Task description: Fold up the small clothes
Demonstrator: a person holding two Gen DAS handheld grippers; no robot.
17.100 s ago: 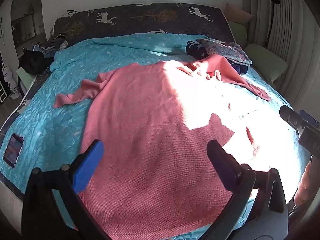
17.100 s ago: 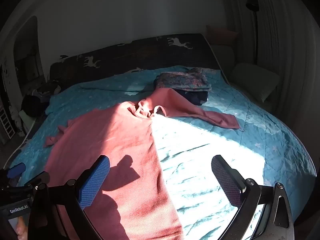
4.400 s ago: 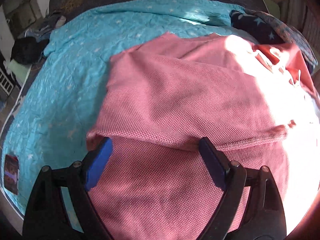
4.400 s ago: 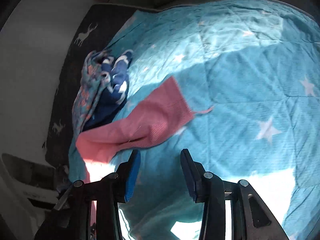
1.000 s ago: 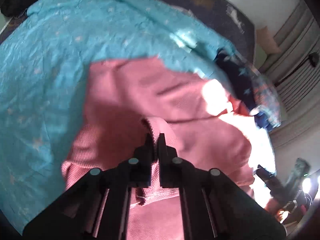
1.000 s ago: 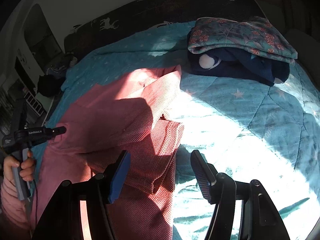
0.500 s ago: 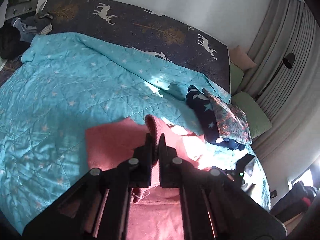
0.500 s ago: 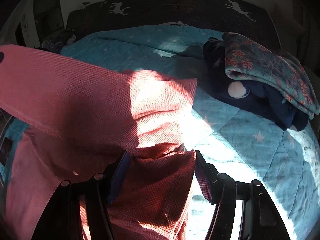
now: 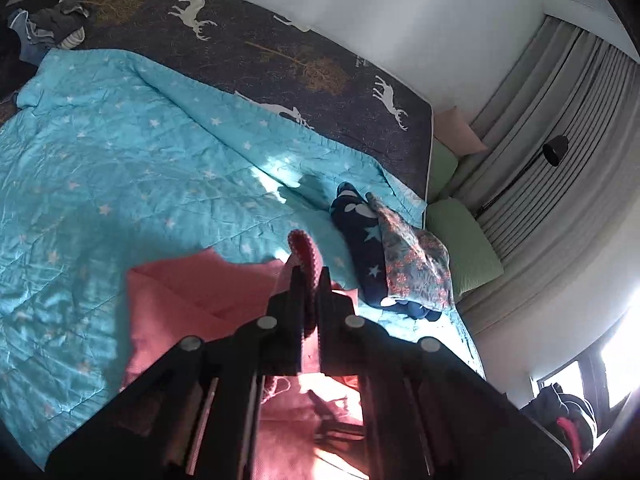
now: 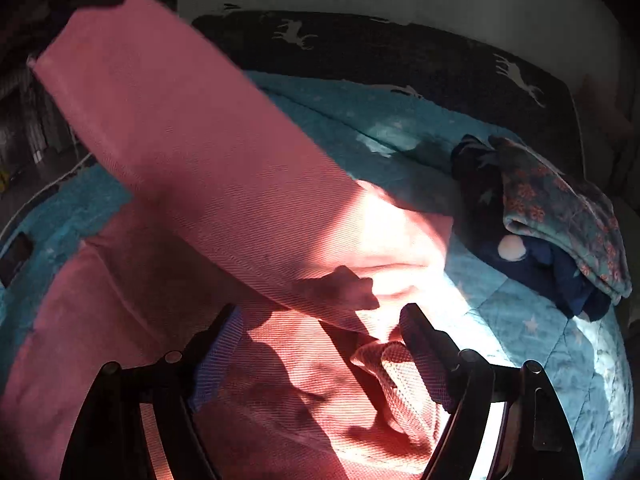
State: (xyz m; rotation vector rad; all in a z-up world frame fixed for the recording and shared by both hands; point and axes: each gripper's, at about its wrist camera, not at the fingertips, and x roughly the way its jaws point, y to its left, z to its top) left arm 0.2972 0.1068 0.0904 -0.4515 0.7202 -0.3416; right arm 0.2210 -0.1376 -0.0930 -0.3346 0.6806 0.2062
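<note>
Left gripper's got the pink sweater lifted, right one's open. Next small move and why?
Probably close the right gripper on the bunched edge of the pink knit sweater lying between its open fingers. The left gripper is shut on a raised fold, so a second hold would let both carry it flat across the turquoise star-print quilt.

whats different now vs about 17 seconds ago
The pink sweater lay spread flat on the blue quilt; now the left tongs have shut on its edge and lifted it, with a sleeve folded in. The right tongs are still open, now low over the sweater. The folded clothes pile stayed put.
</note>
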